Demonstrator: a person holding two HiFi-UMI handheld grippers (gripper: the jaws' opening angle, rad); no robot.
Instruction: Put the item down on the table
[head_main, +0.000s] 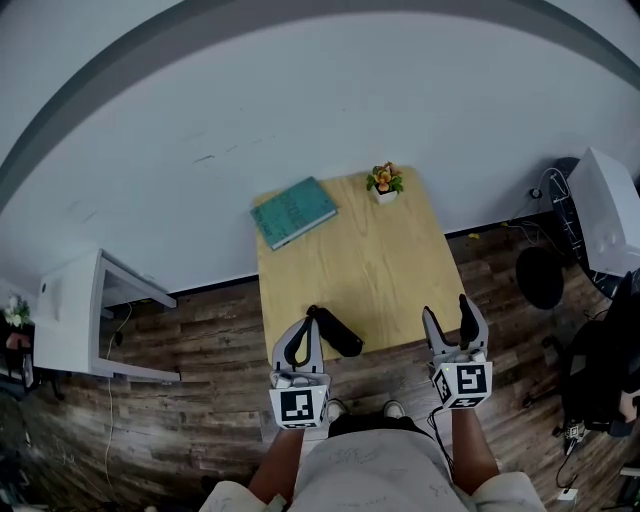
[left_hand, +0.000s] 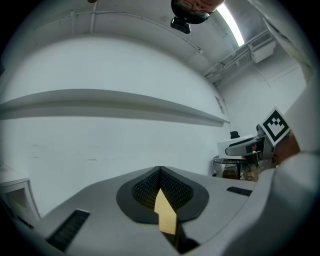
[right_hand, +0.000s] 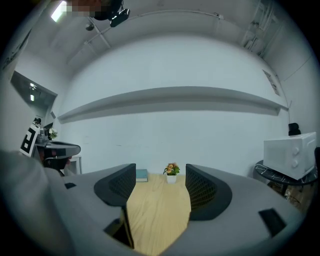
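We look steeply down from head height, just short of the table's (head_main: 370, 270) near edge, and take in its whole top and the floor (head_main: 200, 340) round it. The camera on the left gripper (head_main: 311, 318) sits low at the table's near left corner. It tilts up toward the wall (left_hand: 125, 140) beyond the table, so we get only a sliver of tabletop between its closed jaws. The camera on the right gripper (head_main: 447, 310) sits at the near right corner, roughly level, facing along the tabletop to its far edge. With the head view it shares the tabletop, and the book (right_hand: 142, 175) and potted plant (right_hand: 171, 170) at that far edge.
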